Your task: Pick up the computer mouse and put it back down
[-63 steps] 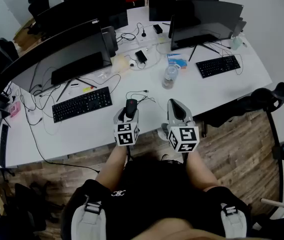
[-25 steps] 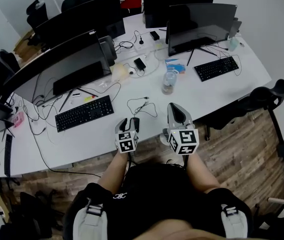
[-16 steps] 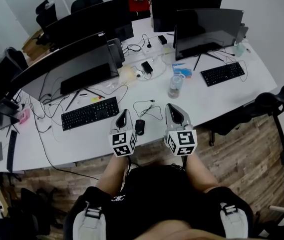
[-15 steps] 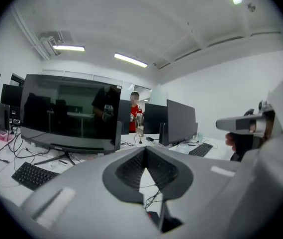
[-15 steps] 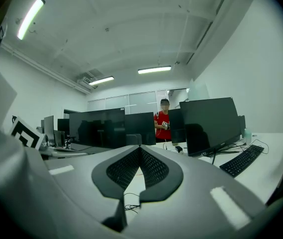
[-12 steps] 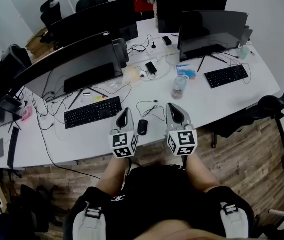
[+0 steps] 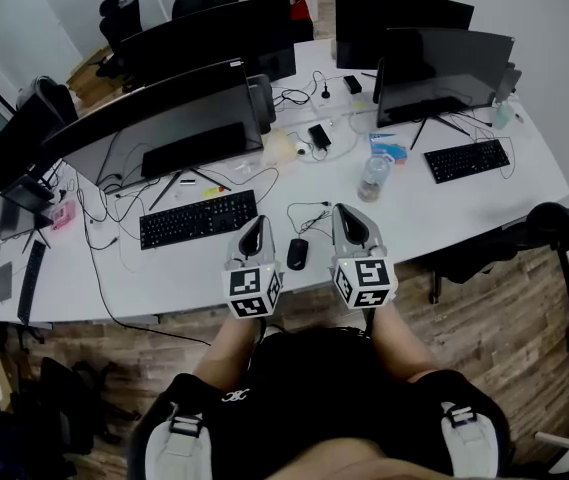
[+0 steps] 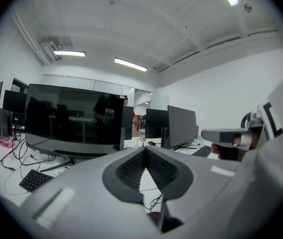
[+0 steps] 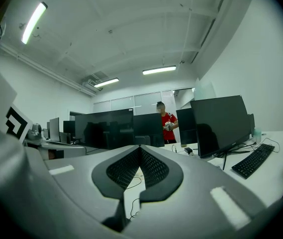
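The black computer mouse [image 7: 297,253] lies on the white table [image 7: 164,278] near its front edge, its cable running away toward the monitors. It sits between my two grippers and touches neither. My left gripper [image 7: 257,224] hangs just left of it, shut with nothing between the jaws. In the left gripper view [image 8: 145,151] the pads meet, and the mouse [image 8: 154,216] shows low behind them as a dark shape with a red spot. My right gripper [image 7: 345,212] is just right of the mouse, shut and empty; the right gripper view [image 9: 140,148] shows its pads together.
A black keyboard [image 7: 199,218] lies left of the grippers, under a wide monitor [image 7: 164,118]. A water bottle [image 7: 372,178] stands beyond the right gripper. Further right are a second keyboard [image 7: 467,160] and monitor [image 7: 444,63]. An office chair [image 7: 554,218] stands off the table's right end.
The left gripper carried the mouse in its jaws, set it on the table near the front edge and let go. It has since moved off to the left and shut empty.
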A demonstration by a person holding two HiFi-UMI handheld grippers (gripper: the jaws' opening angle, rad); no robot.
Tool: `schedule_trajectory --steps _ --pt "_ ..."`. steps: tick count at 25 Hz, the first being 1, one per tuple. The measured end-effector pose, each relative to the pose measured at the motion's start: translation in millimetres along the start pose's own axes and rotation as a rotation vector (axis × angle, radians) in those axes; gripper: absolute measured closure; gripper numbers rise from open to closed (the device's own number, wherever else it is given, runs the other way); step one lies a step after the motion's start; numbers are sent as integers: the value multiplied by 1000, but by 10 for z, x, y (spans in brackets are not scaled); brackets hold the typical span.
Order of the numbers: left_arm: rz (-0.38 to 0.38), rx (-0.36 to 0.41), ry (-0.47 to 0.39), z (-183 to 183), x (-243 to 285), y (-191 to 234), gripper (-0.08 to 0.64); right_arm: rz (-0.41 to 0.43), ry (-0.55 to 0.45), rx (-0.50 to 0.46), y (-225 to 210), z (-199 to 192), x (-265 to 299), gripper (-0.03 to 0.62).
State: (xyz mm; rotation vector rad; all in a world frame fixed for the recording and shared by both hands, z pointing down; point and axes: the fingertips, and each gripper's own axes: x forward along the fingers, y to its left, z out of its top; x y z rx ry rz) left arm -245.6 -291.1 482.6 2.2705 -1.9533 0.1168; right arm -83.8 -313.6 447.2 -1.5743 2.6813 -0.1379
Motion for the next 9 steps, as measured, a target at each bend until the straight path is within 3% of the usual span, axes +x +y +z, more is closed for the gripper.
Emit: schedule_trajectory --steps 9 --pt "7 -18 -9 52 -129 312 506 40 2 -15 423 2 198 588"
